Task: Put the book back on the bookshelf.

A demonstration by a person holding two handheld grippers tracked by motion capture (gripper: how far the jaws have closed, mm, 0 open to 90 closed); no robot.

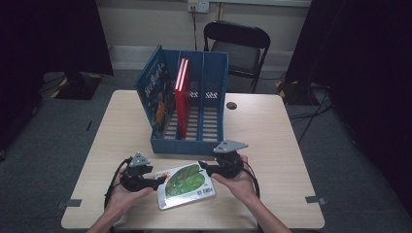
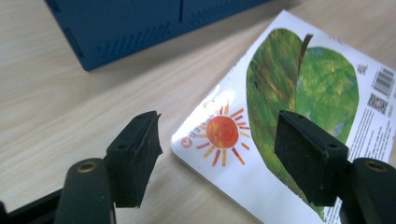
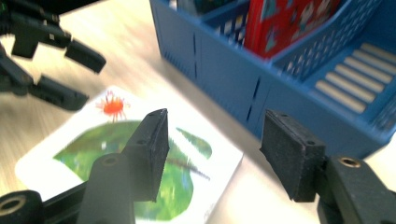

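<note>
Nearest the bench (image 1: 272, 194) edge: two hands, one claw in each, both claws level with a picture book (image 1: 186, 187).

Left claw (image 1: 156, 182): jaws apart, clamped on nothing. Positioned just beside the book's left edge, at the corner printed with an orange sun (image 2: 222, 132). In the left gripper view, one pad (image 2: 135, 156) over bare wood, the other over the green leaf artwork; the sun corner between them. Contact with the cover not confirmed; probably none.

Right claw (image 1: 204, 169): jaws apart, clamped on nothing. Positioned at the book's upper right corner. In the right gripper view, one pad (image 3: 152, 151) in front of the leaf artwork, the other (image 3: 289, 156) in front of the blue rack wall. View blurred; contact not determinable.

Picture book: flat on the bench, back cover up with barcode (image 2: 384, 82) visible, slightly rotated, between the two claws and just in front of the file rack (image 1: 206, 143).

Farther: blue three-bay file rack, open top. Red book (image 1: 181, 99) upright in the middle bay. Blue book (image 1: 156, 90) tilted in the left bay.

Farthest: black folding chair (image 1: 238, 48) behind the bench.
</note>
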